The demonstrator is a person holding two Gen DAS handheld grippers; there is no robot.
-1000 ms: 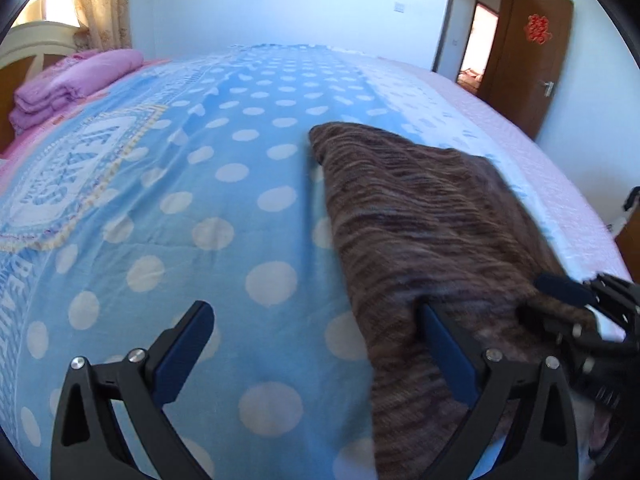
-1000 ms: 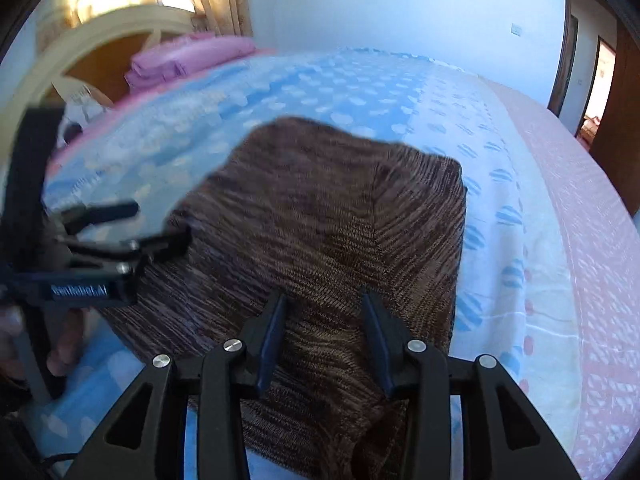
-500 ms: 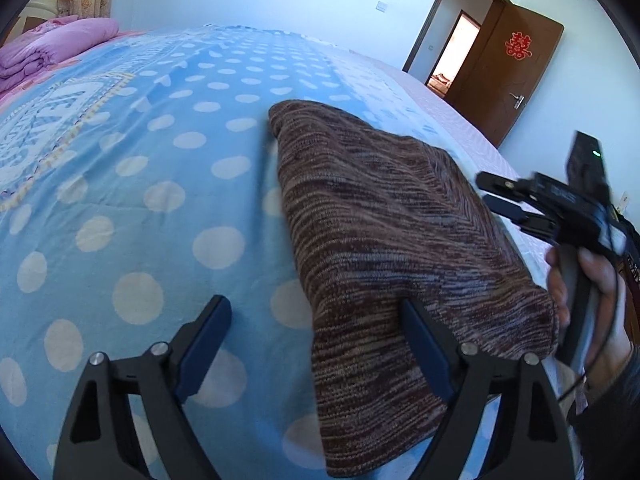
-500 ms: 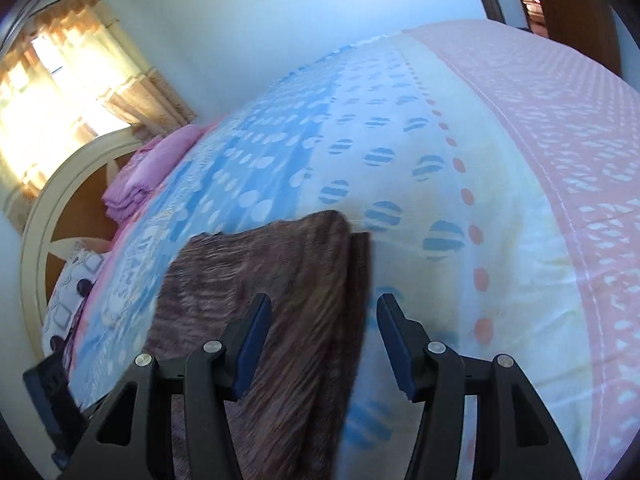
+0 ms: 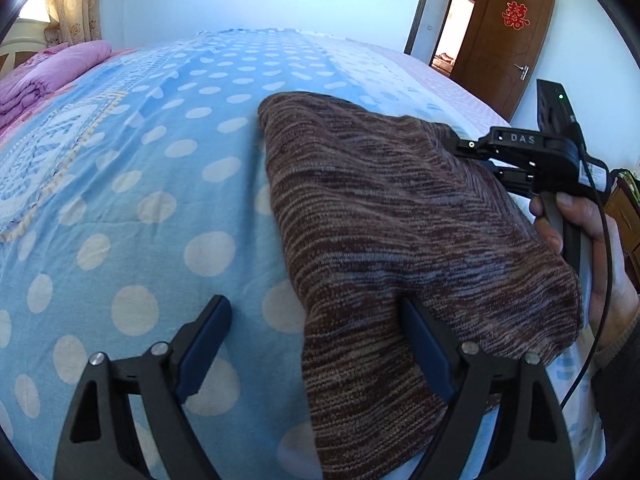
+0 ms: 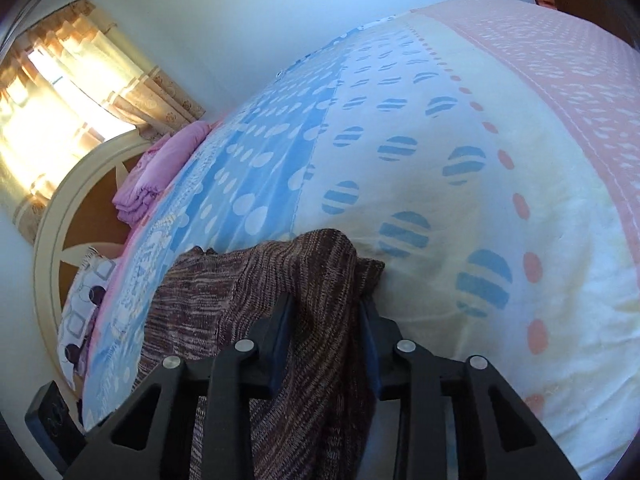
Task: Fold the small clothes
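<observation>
- Now the brown marled knit garment [image 5: 392, 216] lies on the blue polka-dot bedspread [image 5: 132, 184], toward its near right part, already doubled into a thick pad.
- Half a second back the right gripper [image 6: 326, 320] hung with its fingers spread beside the cloth's edge; now those fingers are pressed onto a raised ridge of the knit, pinching it at the garment's far right corner.
- Seen from the left wrist, that gripper reaches in from 3 o'clock, held by the person's right hand [image 5: 596, 248], and the cloth bunches slightly around its tip.
- The left gripper [image 5: 316, 332] keeps its jaws spread wide: the right finger presses against the near fold at about 5 o'clock, the left finger hovers over bare bedspread, nothing between them.
- Judging by this, a fresh grasp has just been made, probably to begin another fold or to lift the bundle; the left gripper appears to steady the near edge.
- One risk: only the top layer may be caught, so the pad could open when pulled.
</observation>
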